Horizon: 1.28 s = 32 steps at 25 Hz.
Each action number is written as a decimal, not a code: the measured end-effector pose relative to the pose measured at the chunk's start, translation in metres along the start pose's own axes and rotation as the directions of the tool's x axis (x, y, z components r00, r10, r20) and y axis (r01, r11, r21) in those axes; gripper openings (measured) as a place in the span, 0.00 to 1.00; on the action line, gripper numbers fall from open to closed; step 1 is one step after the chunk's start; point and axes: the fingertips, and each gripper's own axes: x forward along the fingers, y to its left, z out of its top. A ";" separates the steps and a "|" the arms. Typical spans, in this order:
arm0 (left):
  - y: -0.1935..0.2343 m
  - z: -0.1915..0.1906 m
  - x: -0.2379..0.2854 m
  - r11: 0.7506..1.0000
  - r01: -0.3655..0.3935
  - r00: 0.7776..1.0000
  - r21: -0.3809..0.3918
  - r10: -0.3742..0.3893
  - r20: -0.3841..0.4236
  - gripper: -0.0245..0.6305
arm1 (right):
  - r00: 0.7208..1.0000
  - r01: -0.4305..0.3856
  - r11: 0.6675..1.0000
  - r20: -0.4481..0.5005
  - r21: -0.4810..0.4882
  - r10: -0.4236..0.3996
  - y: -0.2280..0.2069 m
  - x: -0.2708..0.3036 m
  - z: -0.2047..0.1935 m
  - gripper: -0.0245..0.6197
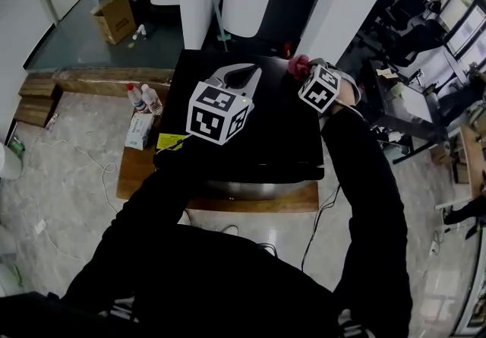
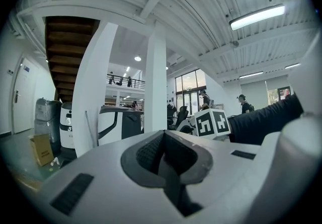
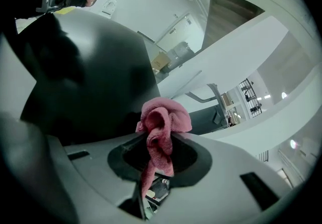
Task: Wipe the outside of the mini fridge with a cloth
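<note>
the right gripper pinches the pink cloth in its jaws at the far right corner of the mini fridge top. the left gripper, jaws together and empty, hovers over that top's middle.

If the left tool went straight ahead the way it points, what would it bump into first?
Probably the white pillar straight ahead. The left tool, shut and empty, points out into the room, and nothing nearer shows in its line, though depth is hard to judge.
</note>
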 end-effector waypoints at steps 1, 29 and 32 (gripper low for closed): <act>0.003 0.003 -0.005 1.000 -0.008 1.000 0.005 0.008 0.007 0.05 | 1.000 0.012 1.000 0.015 0.003 -0.012 -0.001 -0.004 0.004 0.18; 0.119 -0.022 -0.220 0.982 -0.189 0.982 -0.008 0.189 0.016 0.05 | 0.913 -0.145 0.976 0.358 -0.162 0.195 0.188 -0.118 0.329 0.18; 0.122 -0.031 -0.229 0.982 -0.188 0.982 -0.026 0.189 0.006 0.05 | 0.925 -0.158 0.967 0.312 -0.202 0.216 0.208 -0.106 0.330 0.18</act>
